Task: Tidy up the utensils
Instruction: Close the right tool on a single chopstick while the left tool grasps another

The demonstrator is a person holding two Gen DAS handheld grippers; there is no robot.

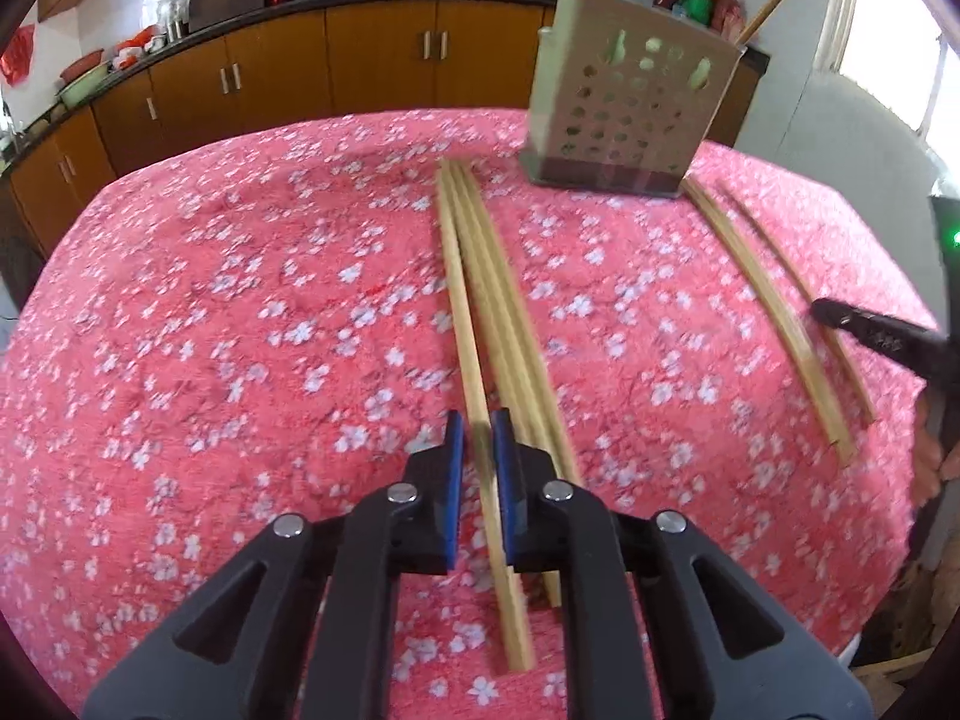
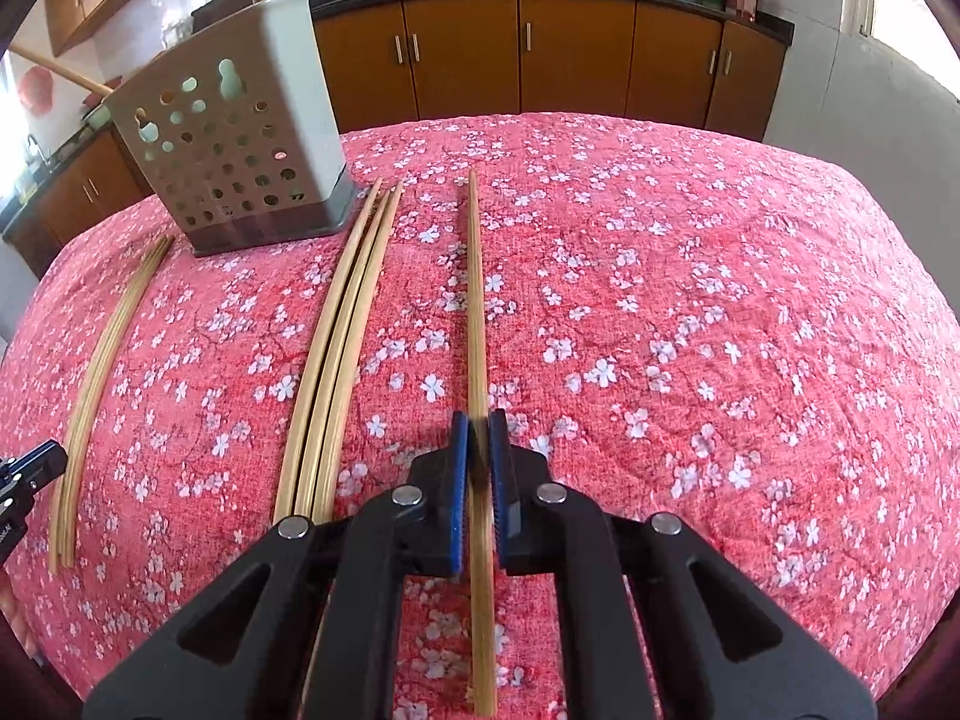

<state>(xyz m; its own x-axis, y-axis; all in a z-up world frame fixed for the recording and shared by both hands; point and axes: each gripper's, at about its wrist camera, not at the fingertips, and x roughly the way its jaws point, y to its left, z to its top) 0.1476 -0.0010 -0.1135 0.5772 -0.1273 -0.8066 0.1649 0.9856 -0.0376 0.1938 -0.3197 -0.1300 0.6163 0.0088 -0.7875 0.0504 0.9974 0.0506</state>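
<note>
A: How is the left gripper (image 1: 478, 438) posed?

B: Low over the pink flowered cloth (image 1: 240, 312), pointing toward the perforated utensil holder (image 1: 630, 114). Its blue pads (image 1: 456, 480) are drawn close on either side of one chopstick (image 1: 474, 372), the leftmost of a small bunch (image 1: 516, 336). A thin gap shows at each pad, so a firm hold cannot be told.

A: And the right gripper (image 2: 479, 441)?

B: The same low pose. It straddles a single chopstick (image 2: 476, 300) lying apart from the others, jaws nearly together on it; contact looks likely but is blurred.

A: Where are the other sticks?

B: In the right view, one group (image 2: 336, 360) lies just left of that chopstick, its far end beside the holder (image 2: 240, 138). The bunch (image 2: 96, 396) lies farther left, near the left gripper's tip (image 2: 30, 468).
</note>
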